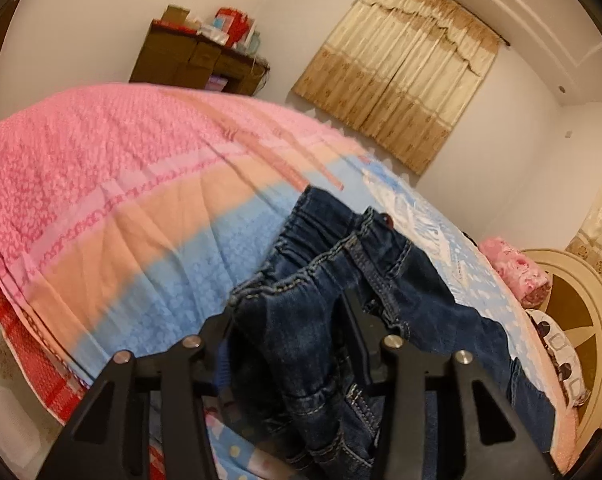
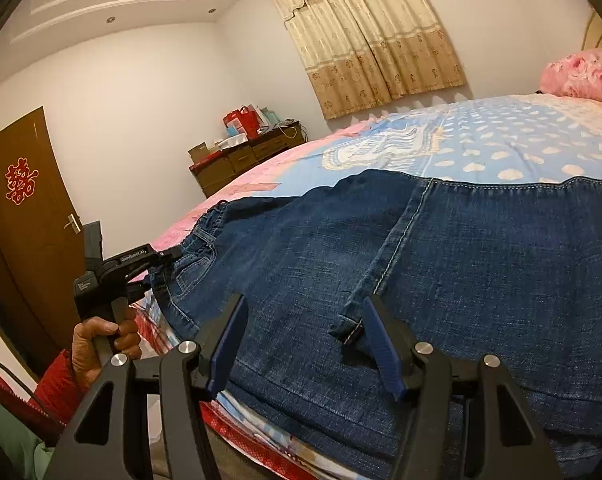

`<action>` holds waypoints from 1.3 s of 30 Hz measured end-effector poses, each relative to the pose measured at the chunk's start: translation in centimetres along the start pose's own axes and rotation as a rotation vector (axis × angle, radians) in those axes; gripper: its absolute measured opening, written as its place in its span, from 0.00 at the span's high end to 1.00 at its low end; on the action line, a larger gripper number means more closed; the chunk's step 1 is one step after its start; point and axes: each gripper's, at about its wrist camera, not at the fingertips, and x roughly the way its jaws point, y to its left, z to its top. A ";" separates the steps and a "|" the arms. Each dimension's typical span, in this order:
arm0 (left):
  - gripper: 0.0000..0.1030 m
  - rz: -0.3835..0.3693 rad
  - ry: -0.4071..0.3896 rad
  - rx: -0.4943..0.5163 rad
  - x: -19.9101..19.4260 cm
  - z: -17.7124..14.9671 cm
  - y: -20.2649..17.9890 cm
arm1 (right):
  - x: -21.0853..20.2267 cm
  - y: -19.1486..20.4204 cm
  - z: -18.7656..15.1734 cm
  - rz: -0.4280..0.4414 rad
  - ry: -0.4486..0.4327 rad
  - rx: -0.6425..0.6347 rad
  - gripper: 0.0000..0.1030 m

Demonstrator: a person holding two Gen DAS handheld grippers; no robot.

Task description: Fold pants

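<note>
Now my left gripper jaws clamp the bunched waistband of the dark blue denim pants on the bed for folding; right gripper jaws apart around the hem.

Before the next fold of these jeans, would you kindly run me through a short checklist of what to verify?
1. Left gripper has denim between its fingers at the waistband: ok; whether the pads already pinch it: cannot tell.
2. Right gripper has a grip: not ok; its jaws stand open over the jeans.
3. The hem end of the leg lies within reach of the right gripper: ok, it lies just inside the right-hand finger.
4. Jeans lie flat: not ok, the waistband is bunched in the left wrist view.
5. Bedspread beyond the jeans is free for folding: ok.
</note>
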 end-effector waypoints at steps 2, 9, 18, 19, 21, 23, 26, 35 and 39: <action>0.43 0.027 0.018 0.016 0.7 -0.3 0.0 | 0.0 -0.1 -0.1 -0.001 0.002 0.005 0.41; 0.53 0.046 0.051 -0.030 1.5 -0.5 0.1 | 0.3 -1.0 -0.5 -0.001 0.017 0.056 0.41; 0.71 -0.105 0.063 -0.070 0.1 1.3 -0.7 | -2.4 -4.5 0.5 -0.077 -0.095 0.192 0.41; 0.71 -0.114 0.058 -0.071 -0.1 1.5 -1.0 | -2.7 -4.9 0.6 -0.071 -0.109 0.211 0.41; 0.72 -0.145 0.044 -0.062 -0.6 2.2 -2.0 | -2.9 -5.7 0.6 -0.066 -0.123 0.247 0.41; 0.72 -0.173 0.030 -0.015 -1.2 3.1 -4.0 | -2.6 -6.5 0.4 -0.070 -0.102 0.275 0.41; 0.73 -0.231 0.016 0.091 -2.0 4.0 -8.3 | -3.2 -7.6 0.3 -0.069 -0.118 0.328 0.41; 0.74 -0.521 0.036 0.417 -4.1 1.8 -24.9 | -12.1 -12.3 0.2 -0.238 -0.292 0.405 0.41; 0.74 -0.669 0.109 0.586 -4.9 -2.7 -32.8 | -17.0 -14.9 -1.7 -0.333 -0.356 0.480 0.41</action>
